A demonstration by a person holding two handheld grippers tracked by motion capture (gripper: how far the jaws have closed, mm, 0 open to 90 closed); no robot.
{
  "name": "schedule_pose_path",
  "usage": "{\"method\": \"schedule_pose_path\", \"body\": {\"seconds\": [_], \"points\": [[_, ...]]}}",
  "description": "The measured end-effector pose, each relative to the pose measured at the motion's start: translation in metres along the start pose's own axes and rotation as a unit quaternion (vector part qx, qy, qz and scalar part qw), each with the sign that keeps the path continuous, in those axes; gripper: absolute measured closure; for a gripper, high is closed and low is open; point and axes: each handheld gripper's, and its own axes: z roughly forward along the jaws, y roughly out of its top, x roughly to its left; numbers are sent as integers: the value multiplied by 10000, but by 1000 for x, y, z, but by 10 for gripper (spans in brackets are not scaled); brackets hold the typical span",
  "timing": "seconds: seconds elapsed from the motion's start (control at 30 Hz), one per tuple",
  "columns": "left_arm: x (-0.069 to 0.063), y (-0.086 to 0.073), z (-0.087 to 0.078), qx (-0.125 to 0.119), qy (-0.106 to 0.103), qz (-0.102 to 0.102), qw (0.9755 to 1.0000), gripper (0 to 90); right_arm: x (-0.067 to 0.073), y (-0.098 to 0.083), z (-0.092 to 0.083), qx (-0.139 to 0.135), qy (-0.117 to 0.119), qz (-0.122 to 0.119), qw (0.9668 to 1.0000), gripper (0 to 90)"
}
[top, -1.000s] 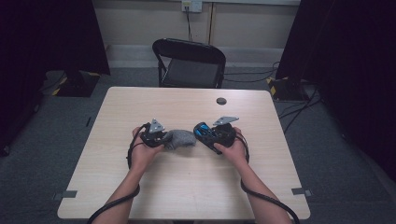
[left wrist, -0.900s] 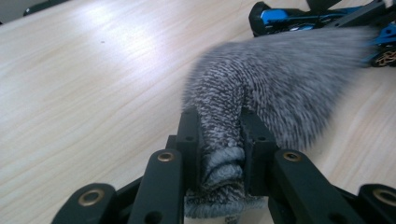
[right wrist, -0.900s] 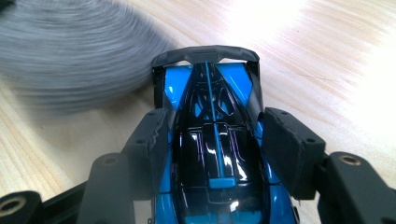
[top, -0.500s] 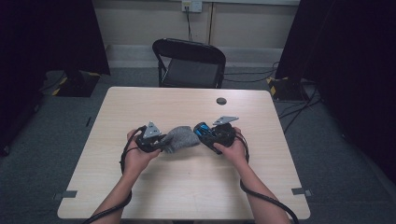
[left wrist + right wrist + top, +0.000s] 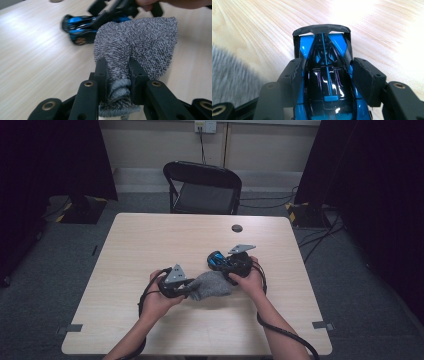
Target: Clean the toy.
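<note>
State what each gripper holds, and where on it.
Left gripper pinches the grey cloth by a bunched end. Right gripper clamps the blue toy car across its sides.

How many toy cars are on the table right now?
1. The blue toy car sits on the table clamped in the right tongs, just beyond the grey cloth that the left tongs grip. The cloth may hide more.

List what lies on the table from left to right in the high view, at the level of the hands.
Left tongs shut on the grey sock → sock → right tongs clamped on the blue toy car. The car sits above the sock's right part, so those two overlap somewhat.
</note>
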Motion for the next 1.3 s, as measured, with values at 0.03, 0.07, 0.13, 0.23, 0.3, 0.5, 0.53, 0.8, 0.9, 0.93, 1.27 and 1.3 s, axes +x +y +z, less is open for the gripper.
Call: {"method": "schedule_pose_path", "body": {"seconds": [0.03, 0.07, 0.13, 0.23, 0.3, 0.5, 0.53, 0.8, 0.9, 0.93, 1.27, 1.3], "points": [[-3, 1, 3, 22, -64, 28, 10000, 728, 0, 0, 0, 0, 0, -2, 10000, 418], [-6, 2, 5, 22, -117, 52, 9999, 728, 0, 0, 0, -4, 3, 5, 10000, 417], [-11, 4, 10, 36, -201, 72, 9998, 727, 0, 0, 0, -5, 0, 1, 10000, 417], [-17, 6, 18, 54, -312, 131, 9994, 727, 0, 0, 0, -7, 1, 0, 10000, 418], [-21, 7, 23, 72, -433, 145, 9989, 728, 0, 0, 0, -19, 7, 5, 10000, 417], [-32, 11, 41, 160, -714, 247, 9970, 727, 0, 0, 0, -27, 12, 9, 10000, 416], [-32, 11, 44, 191, -708, 258, 9970, 727, 0, -1, 0, -34, 16, 6, 10000, 417], [-17, 11, 53, 347, -415, 167, 9984, 725, -1, -1, 0, -45, 13, 4, 10000, 416], [-10, 11, 53, 398, -294, 163, 9986, 725, -1, -1, 0, -40, 17, 2, 10000, 416], [-7, 11, 52, 425, -254, 160, 9986, 725, -1, -1, 0, -37, 18, 0, 10000, 416], [15, 9, 44, 525, 106, 80, 9985, 724, -1, -1, 0, -36, 20, -5, 10000, 416], [17, 8, 43, 508, 140, 55, 9986, 724, -1, -1, 0, -39, 20, -2, 10000, 416]]}}
